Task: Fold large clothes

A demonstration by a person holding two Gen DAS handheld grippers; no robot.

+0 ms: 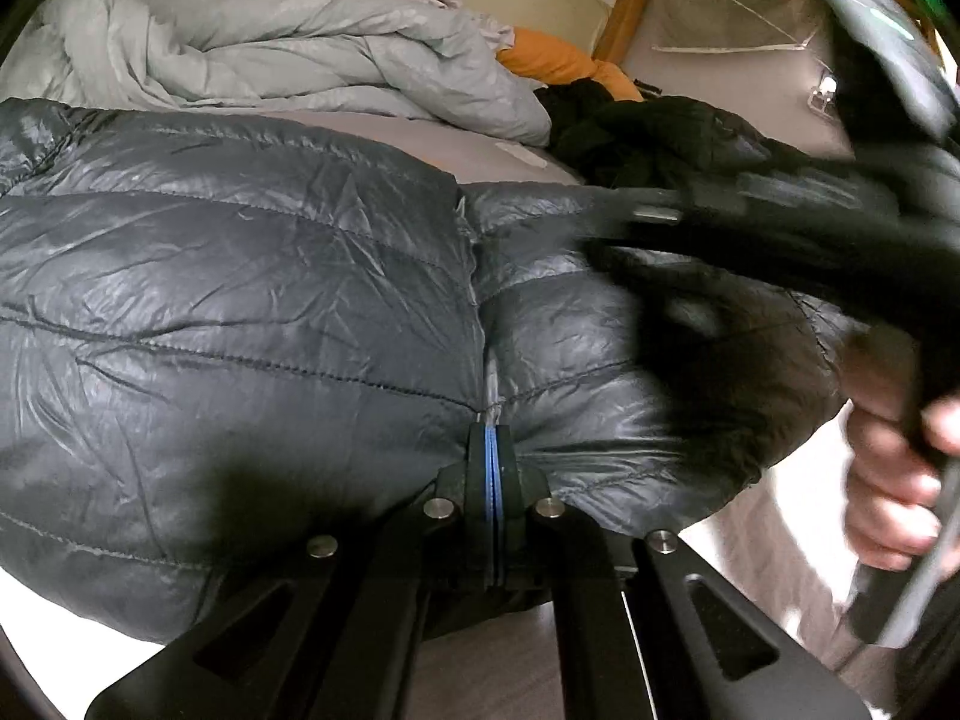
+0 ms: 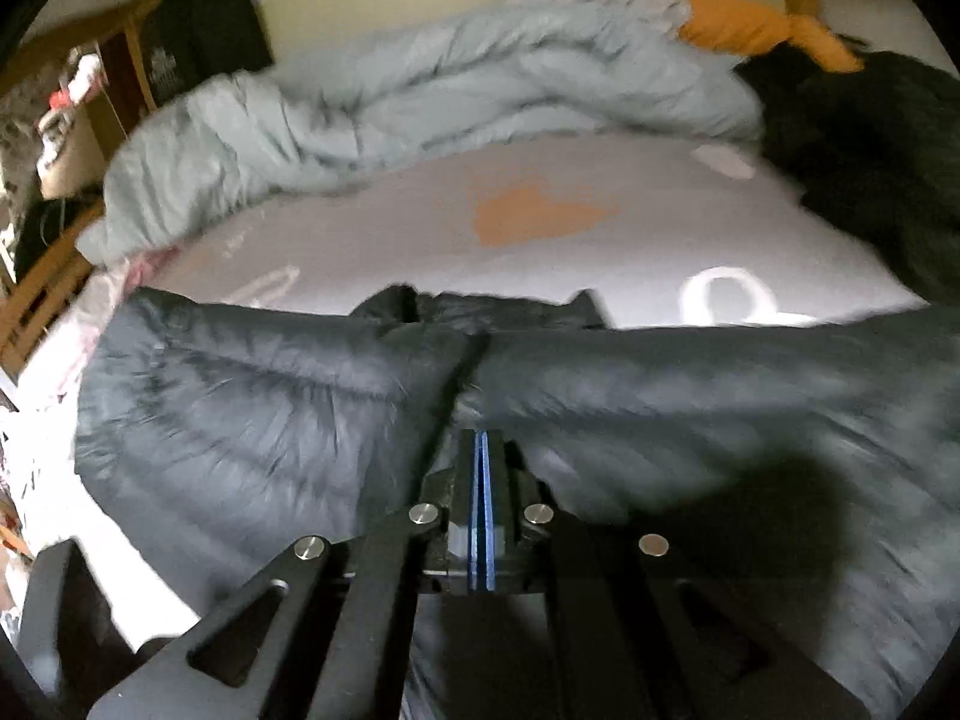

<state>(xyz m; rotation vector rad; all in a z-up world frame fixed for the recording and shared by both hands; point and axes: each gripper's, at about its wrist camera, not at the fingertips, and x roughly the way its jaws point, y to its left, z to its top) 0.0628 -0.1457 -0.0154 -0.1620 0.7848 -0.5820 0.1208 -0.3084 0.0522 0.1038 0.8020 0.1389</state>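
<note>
A large dark grey quilted puffer jacket (image 1: 252, 300) lies spread on the bed, its zipper line running toward the camera. My left gripper (image 1: 492, 429) is shut on the jacket's fabric at the zipper edge near the hem. In the right wrist view the same jacket (image 2: 270, 396) lies across the near part of the bed. My right gripper (image 2: 482, 435) is shut, its blue pads together, pressed into or pinching the jacket at the centre seam. The right gripper and the hand holding it show blurred in the left wrist view (image 1: 780, 228).
A crumpled pale blue duvet (image 1: 252, 54) lies at the back of the bed, also in the right wrist view (image 2: 420, 90). An orange cloth (image 1: 558, 63) and dark clothes (image 1: 630, 126) lie at the back right. Grey patterned sheet (image 2: 540, 252). A wooden bed frame (image 2: 42, 294) is at the left.
</note>
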